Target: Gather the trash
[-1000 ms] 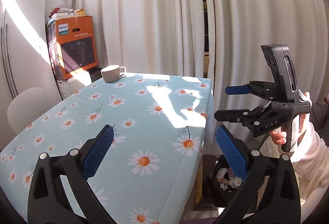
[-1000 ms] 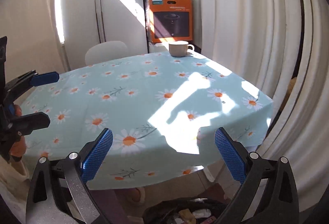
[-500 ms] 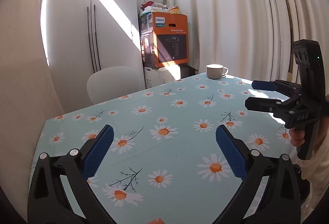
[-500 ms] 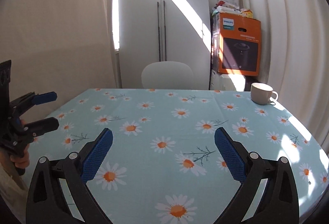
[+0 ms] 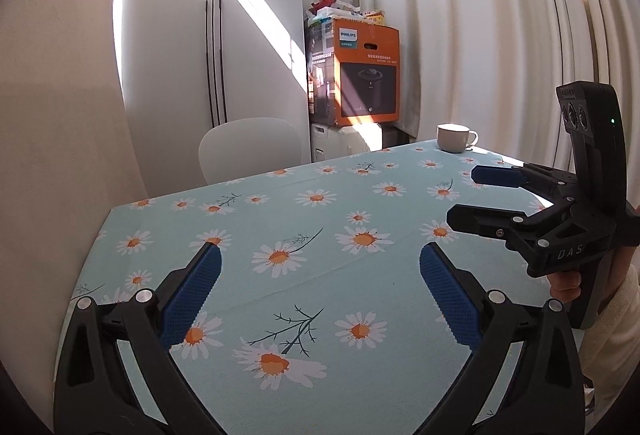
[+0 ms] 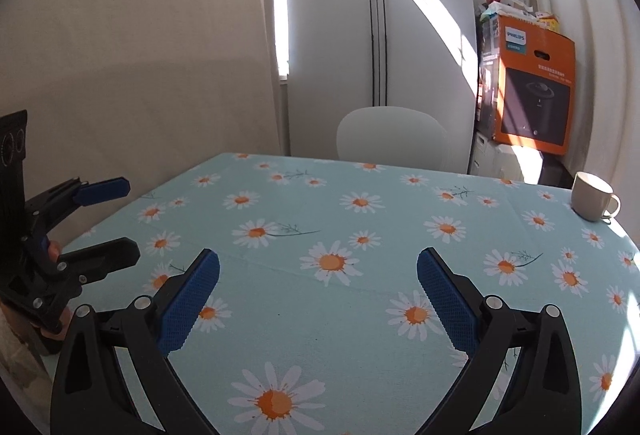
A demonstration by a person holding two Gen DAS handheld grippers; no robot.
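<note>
1. Both the left gripper (image 5: 320, 295) and right gripper (image 6: 318, 295) are hovering spread wide, holding nothing.
2. No trash is showing on the daisy tablecloth (image 5: 320, 219), just a mug (image 5: 454, 138), so the job's probably wrapping up.

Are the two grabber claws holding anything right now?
No. The left gripper and right gripper are both open and empty above the daisy-print tablecloth. The white ceramic mug sits untouched.
</note>
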